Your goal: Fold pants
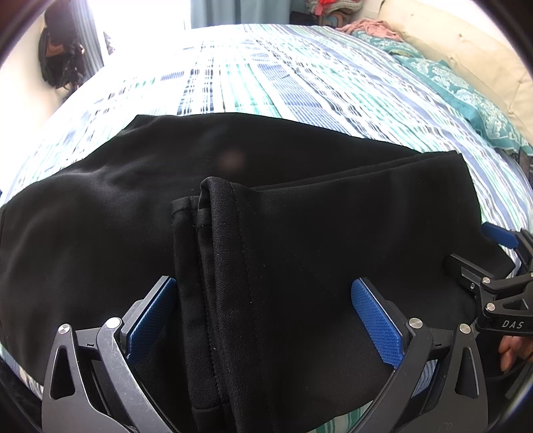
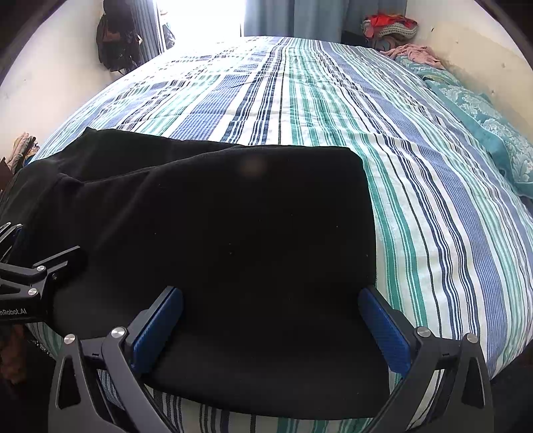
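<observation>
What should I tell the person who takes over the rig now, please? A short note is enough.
Left tongs: open, holding nothing, fingers either side of the hemmed leg ends.
Right tongs: open, holding nothing, over the folded end of the pants.
Black pants: flat on the striped bedspread, near its front edge, already folded over once, hems lying on top.
Left to do: probably one more fold to make it compact, then smooth it.

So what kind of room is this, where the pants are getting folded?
Most likely a bedroom. The black pants lie on a bed with a striped cover, a teal patterned pillow sits along its right side, and curtains hang by a bright window at the far end.
</observation>
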Demonstrator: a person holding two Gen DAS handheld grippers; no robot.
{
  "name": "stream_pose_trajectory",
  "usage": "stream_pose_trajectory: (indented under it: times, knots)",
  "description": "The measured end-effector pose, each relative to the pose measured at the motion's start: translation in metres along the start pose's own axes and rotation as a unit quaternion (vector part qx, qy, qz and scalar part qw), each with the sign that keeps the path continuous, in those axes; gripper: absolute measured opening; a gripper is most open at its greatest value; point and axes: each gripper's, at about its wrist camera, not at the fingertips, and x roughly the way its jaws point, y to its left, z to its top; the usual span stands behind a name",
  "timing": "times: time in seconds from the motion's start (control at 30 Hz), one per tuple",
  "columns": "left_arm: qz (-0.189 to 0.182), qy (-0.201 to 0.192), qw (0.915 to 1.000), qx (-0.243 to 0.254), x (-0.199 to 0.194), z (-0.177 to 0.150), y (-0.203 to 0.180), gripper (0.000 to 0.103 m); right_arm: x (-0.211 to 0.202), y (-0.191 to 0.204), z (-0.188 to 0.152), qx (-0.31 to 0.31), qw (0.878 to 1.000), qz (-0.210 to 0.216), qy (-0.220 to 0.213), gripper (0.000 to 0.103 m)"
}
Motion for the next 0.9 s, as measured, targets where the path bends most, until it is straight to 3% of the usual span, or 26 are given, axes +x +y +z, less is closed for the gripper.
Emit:
stream_pose_trajectory:
  times: [0.1,0.23,0.33,0.43,0.53,0.63,0.77,0.9]
  knots:
    - [-0.003,0.006,0.9996,-0.027,-0.019,0.0,0.01,0.101,-0.009,-0.004,0.004,-0.004,1.0,-0.001,-0.016,0.103]
    - [-0.015,-0.041,0.9956,-0.083,-0.068,-0.001,0.051,0.102,-0.051,-0.014,0.011,0.017,0.993,-0.022,-0.116,0.103]
    - [0.002,-0.075,0.9878,-0.137,-0.095,0.009,0.113,0.102,-0.068,-0.019,0.013,0.023,0.987,-0.03,-0.155,0.103]
    - [0.049,-0.085,0.9715,-0.216,-0.105,0.024,0.204,0.102,-0.061,-0.021,0.015,0.024,0.99,-0.032,-0.138,0.103]
    - [0.055,-0.022,0.9512,-0.303,-0.086,0.029,0.298,0.101,-0.059,-0.021,0.016,0.027,0.99,-0.03,-0.133,0.103]
    - [0.047,0.046,0.9408,-0.332,-0.057,0.023,0.352,0.101,-0.066,-0.018,0.015,0.021,0.988,-0.022,-0.149,0.103]
    - [0.044,0.11,0.9299,-0.348,-0.022,0.006,0.374,0.103,-0.068,-0.015,0.01,0.02,0.989,-0.019,-0.146,0.103]
    - [0.031,0.119,0.9273,-0.354,-0.001,-0.003,0.372,0.103,-0.067,-0.018,0.008,0.028,0.989,-0.017,-0.142,0.103]
